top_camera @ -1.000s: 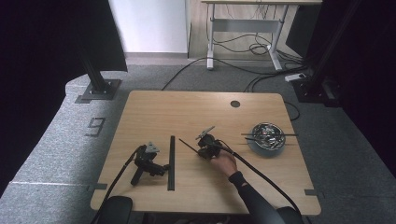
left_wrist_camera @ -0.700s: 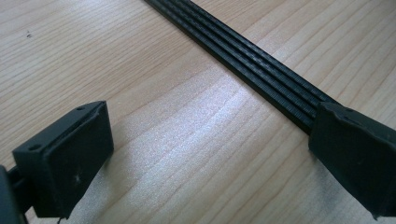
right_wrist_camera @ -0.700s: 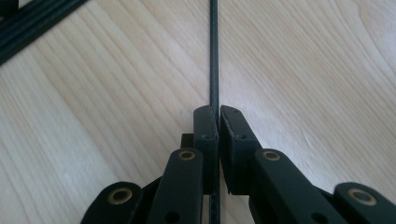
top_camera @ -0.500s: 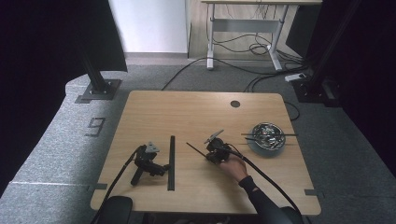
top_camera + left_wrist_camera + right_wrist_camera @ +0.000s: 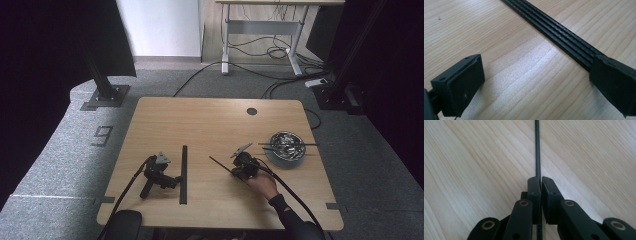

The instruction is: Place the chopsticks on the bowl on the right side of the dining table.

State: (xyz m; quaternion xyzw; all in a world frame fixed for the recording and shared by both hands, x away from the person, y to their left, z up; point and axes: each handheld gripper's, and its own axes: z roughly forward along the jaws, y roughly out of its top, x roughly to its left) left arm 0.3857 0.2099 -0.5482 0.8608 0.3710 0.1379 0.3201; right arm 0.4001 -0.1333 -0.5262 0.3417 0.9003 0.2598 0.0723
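Note:
A hand holds my right gripper (image 5: 234, 169) low over the wooden table (image 5: 210, 120), right of centre. It is shut on a thin black rod (image 5: 218, 163) that sticks out to the left. In the right gripper view the pads (image 5: 534, 187) pinch the rod (image 5: 537, 150), which runs straight ahead over the wood. My left gripper (image 5: 172, 177) lies on the table at the left, with no hand on it. Its jaws stand wide open with nothing between them (image 5: 536, 75), and a long black ribbed strip (image 5: 564, 37) lies by the right jaw.
The black strip (image 5: 183, 175) runs front to back left of centre. A metal bowl (image 5: 274, 154) with several small parts stands at the right, thin black rods (image 5: 302, 144) lying across its rim. A round cable hole (image 5: 251, 111) sits near the far edge.
The right hand has carried the rod to the right, closer to the bowl. The left gripper has stayed put.

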